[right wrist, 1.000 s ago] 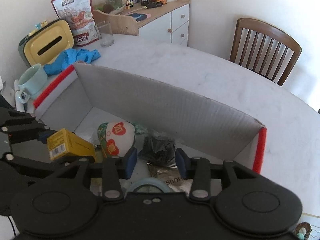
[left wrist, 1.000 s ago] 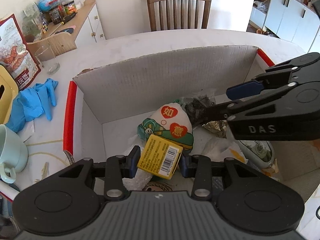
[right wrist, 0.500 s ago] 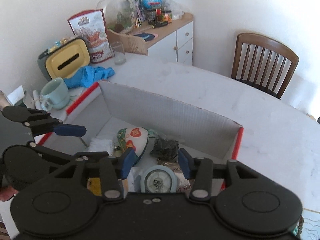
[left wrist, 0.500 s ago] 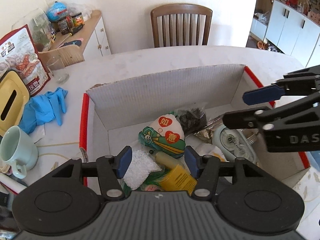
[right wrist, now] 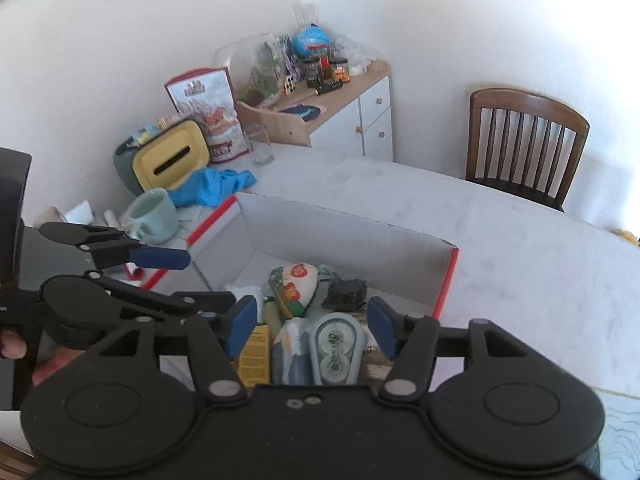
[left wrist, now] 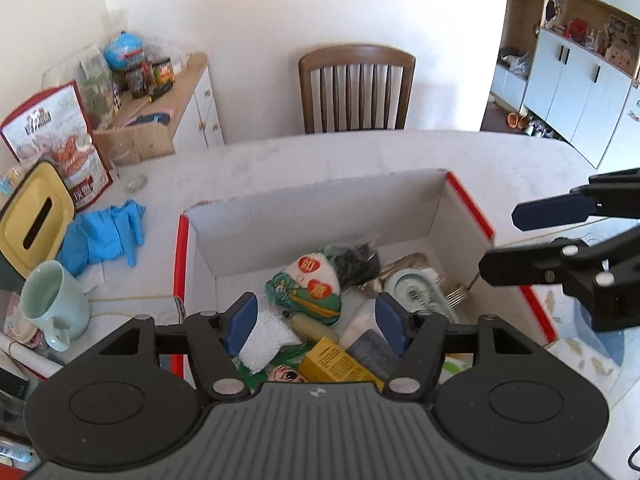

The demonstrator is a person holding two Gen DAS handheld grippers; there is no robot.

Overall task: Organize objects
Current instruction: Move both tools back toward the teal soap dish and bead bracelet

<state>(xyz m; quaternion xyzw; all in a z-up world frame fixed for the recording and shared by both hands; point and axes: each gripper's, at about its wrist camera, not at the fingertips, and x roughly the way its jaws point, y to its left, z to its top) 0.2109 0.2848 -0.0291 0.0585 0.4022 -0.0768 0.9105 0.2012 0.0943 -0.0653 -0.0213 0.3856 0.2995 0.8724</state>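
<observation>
A cardboard box (left wrist: 312, 208) with red edges stands open on the white table. Inside lie a yellow carton (left wrist: 336, 364), a white-and-green pouch with red marks (left wrist: 312, 288), a black packet (left wrist: 356, 264), a pale blue oval device (left wrist: 412, 288), a white scrubby pad (left wrist: 266, 334) and a fork (left wrist: 456, 296). My left gripper (left wrist: 316, 322) hovers above the box's near side. Its jaws are opening with nothing pressed between them. My right gripper (right wrist: 312, 325) hangs over the pale blue device (right wrist: 336, 348), jaws also opening and holding nothing. It shows side-on as the right gripper (left wrist: 524, 240) past the box's right edge.
Left of the box are a mint mug (left wrist: 56, 304), blue gloves (left wrist: 104, 236), a yellow tissue holder (left wrist: 32, 220), a snack bag (left wrist: 60, 144) and a glass (left wrist: 132, 172). A wooden chair (left wrist: 356, 88) and a cluttered sideboard (left wrist: 176, 120) stand behind the table.
The left gripper let go of the yellow carton, which now lies in the box. Both grippers rose and drew back from the box, and their jaws spread wider.
</observation>
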